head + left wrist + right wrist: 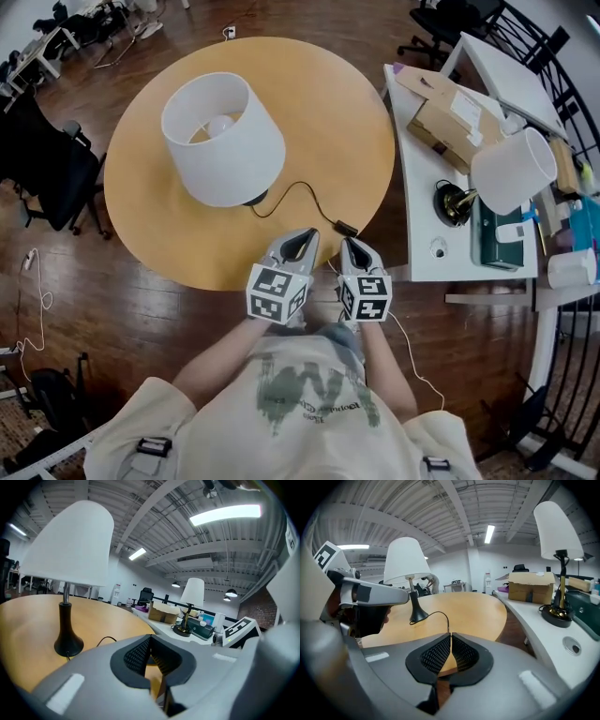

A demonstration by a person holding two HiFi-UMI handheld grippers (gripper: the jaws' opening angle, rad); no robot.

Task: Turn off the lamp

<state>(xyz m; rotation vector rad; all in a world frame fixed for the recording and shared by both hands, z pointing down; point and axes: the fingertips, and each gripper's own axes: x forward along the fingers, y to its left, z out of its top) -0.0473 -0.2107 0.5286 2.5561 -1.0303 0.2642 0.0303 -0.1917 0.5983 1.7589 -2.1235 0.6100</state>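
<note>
A table lamp with a white shade (223,139) and black base (254,199) stands on the round wooden table (141,206). Its black cord (302,192) runs to a small black inline switch (345,228) at the table's near edge. My left gripper (302,242) and right gripper (354,248) hover side by side at that edge, both shut and holding nothing. The switch lies just beyond the right gripper's tips. In the left gripper view the shade (70,545) and base (68,641) rise to the left of the left gripper (151,641). The right gripper view shows the lamp (407,559) and cord (439,615) beyond the right gripper (451,637).
A white side table (417,253) stands at the right with a second white-shaded lamp (514,169), a cardboard box (450,117) and a teal device (495,239). A black office chair (47,169) sits at the left. The floor is dark wood.
</note>
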